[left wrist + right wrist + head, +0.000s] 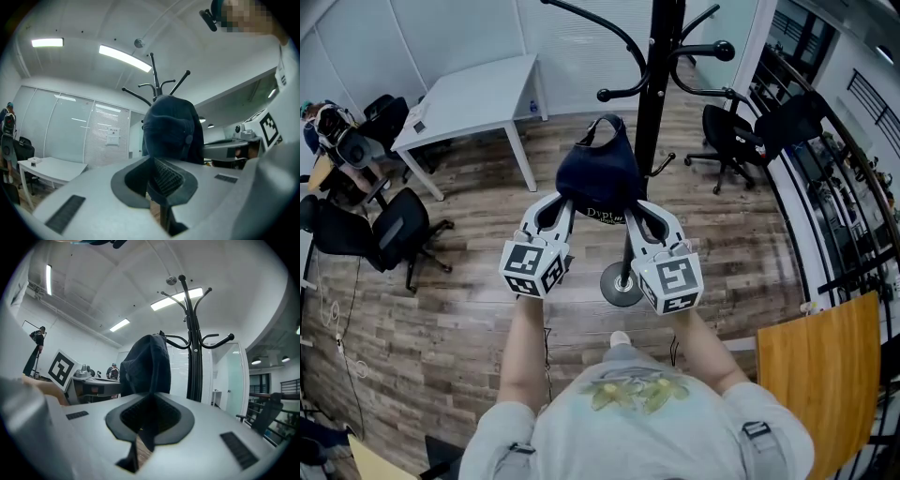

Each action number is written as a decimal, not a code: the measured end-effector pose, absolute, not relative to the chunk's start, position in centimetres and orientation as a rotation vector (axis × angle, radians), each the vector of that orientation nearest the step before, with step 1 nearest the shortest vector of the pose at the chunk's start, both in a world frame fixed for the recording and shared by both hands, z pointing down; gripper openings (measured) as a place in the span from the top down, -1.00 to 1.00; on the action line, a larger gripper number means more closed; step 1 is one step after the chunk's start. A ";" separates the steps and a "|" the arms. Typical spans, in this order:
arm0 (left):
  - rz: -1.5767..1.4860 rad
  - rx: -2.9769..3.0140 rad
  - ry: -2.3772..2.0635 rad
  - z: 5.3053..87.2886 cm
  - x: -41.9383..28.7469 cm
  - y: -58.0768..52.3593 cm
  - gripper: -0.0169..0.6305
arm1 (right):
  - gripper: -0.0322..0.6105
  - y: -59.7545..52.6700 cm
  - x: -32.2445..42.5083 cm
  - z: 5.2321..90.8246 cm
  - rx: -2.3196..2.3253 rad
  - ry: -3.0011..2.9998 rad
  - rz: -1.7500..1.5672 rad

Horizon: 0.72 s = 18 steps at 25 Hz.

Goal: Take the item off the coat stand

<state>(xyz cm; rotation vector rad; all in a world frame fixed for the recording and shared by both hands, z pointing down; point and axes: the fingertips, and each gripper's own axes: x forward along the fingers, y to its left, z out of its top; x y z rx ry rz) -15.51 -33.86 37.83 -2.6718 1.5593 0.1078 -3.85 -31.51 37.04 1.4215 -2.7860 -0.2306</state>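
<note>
A dark navy cap point(600, 178) with a strap loop on top hangs in front of the black coat stand point(654, 112), just below one of its ball-tipped hooks point(623, 92). I cannot tell whether the loop still touches the hook. My left gripper point(565, 202) is shut on the cap's lower left edge and my right gripper point(633, 208) on its lower right edge. In the left gripper view the cap point(171, 126) rises from the closed jaws and covers the stand point(157, 79). In the right gripper view the cap point(145, 364) stands left of the pole point(192, 343), with dark fabric pinched between the jaws.
The stand's round base point(622, 284) sits on the wood floor right in front of my feet. A white table point(478, 98) is at the back left, with office chairs point(394, 230) on the left and another chair point(731, 136) at the right. A wooden board point(825, 375) leans at the right.
</note>
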 end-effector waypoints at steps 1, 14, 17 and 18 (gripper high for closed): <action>0.102 -2.673 1.563 38.1 -15.4 -33.6 0.87 | 0.79 -31.3 -3.8 37.3 1.419 -2.784 -0.223; 0.049 -2.688 1.628 41.7 -14.5 -30.5 0.87 | 0.80 -29.2 -2.7 41.2 1.406 -2.760 -0.109; 0.031 -2.685 1.652 42.5 -14.4 -29.9 0.87 | 0.80 -28.9 -2.6 42.1 1.403 -2.752 -0.080; 0.026 -2.684 1.660 42.7 -14.3 -29.7 0.87 | 0.80 -28.8 -2.5 42.3 1.402 -2.751 -0.073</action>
